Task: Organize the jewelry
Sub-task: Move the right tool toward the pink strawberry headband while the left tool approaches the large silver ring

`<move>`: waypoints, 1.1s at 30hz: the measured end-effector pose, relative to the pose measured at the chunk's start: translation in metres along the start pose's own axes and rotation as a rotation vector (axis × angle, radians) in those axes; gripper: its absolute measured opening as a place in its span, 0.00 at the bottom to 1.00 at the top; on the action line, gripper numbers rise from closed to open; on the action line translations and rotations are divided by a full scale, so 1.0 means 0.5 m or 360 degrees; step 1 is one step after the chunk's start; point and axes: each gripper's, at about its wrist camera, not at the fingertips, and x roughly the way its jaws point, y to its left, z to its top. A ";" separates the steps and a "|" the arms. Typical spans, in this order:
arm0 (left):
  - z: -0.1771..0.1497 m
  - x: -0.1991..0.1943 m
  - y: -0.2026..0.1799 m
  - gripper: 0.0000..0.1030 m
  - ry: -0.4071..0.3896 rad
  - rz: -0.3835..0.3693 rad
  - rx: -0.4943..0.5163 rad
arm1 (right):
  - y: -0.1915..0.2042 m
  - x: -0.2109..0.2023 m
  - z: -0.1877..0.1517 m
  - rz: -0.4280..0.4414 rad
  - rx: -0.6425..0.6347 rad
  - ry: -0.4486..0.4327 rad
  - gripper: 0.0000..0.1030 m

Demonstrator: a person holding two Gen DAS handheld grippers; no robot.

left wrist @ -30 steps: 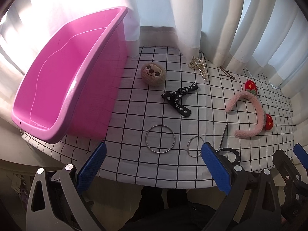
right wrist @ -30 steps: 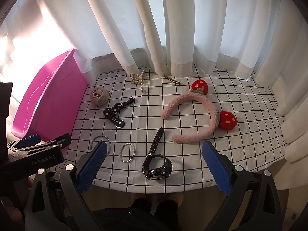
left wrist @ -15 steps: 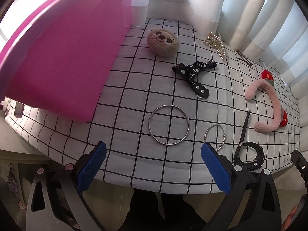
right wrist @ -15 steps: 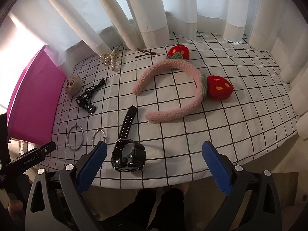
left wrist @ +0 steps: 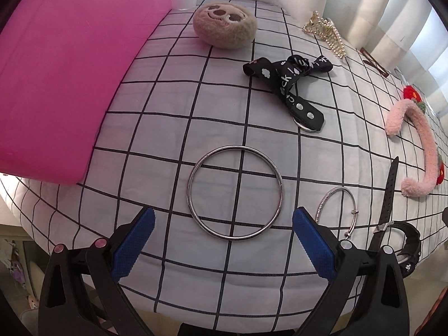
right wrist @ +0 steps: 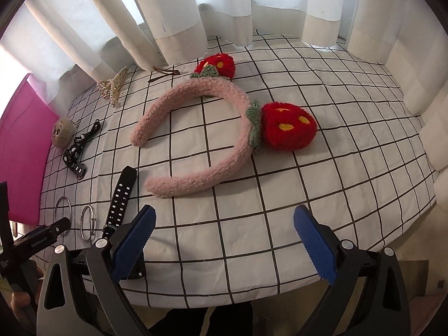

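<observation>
My left gripper [left wrist: 222, 242] is open and empty, low over the checked cloth, with a large silver ring [left wrist: 234, 193] just ahead between its blue pads. A smaller silver bangle [left wrist: 336, 210] and a black watch [left wrist: 392, 224] lie to its right. My right gripper [right wrist: 222, 242] is open and empty, just short of a pink fuzzy headband [right wrist: 201, 140] with red strawberries. The watch strap [right wrist: 121, 196] lies at its left pad. The pink bin [left wrist: 64, 64] stands at the left.
A plush sloth face [left wrist: 224, 25], a black printed strap [left wrist: 291, 81], a gold pearl claw clip [left wrist: 324, 32] and brown hair clips [right wrist: 165, 73] lie farther back. White curtains [right wrist: 179, 14] hang behind the table. The left gripper's body [right wrist: 33, 240] shows at the right view's left edge.
Both grippers have moved forward and down toward the table. The silver ring now lies close before the left gripper, the headband close before the right. Both stayed open.
</observation>
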 end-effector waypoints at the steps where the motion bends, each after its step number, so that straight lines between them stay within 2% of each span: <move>1: 0.000 0.005 -0.001 0.94 0.0004 0.0002 -0.0007 | -0.005 0.003 0.003 0.0001 0.0010 -0.0004 0.92; 11: 0.010 0.011 -0.015 0.95 -0.0083 0.0029 -0.0027 | -0.045 0.027 0.050 -0.0040 0.0052 -0.0040 0.92; 14: 0.011 0.017 -0.018 0.95 -0.0106 0.0030 -0.0027 | -0.050 0.051 0.071 -0.0024 0.0097 -0.0011 0.92; 18: 0.008 0.010 -0.014 0.95 -0.0105 0.0028 -0.0024 | -0.046 0.091 0.089 -0.0091 0.0129 0.0046 0.92; 28: 0.010 0.009 -0.014 0.95 -0.0141 0.0031 -0.0023 | -0.041 0.148 0.094 -0.0233 0.0108 0.0156 0.92; 33: -0.001 0.006 -0.016 0.95 -0.0186 0.0039 -0.0027 | -0.036 0.153 0.088 -0.0261 0.0056 0.0094 0.92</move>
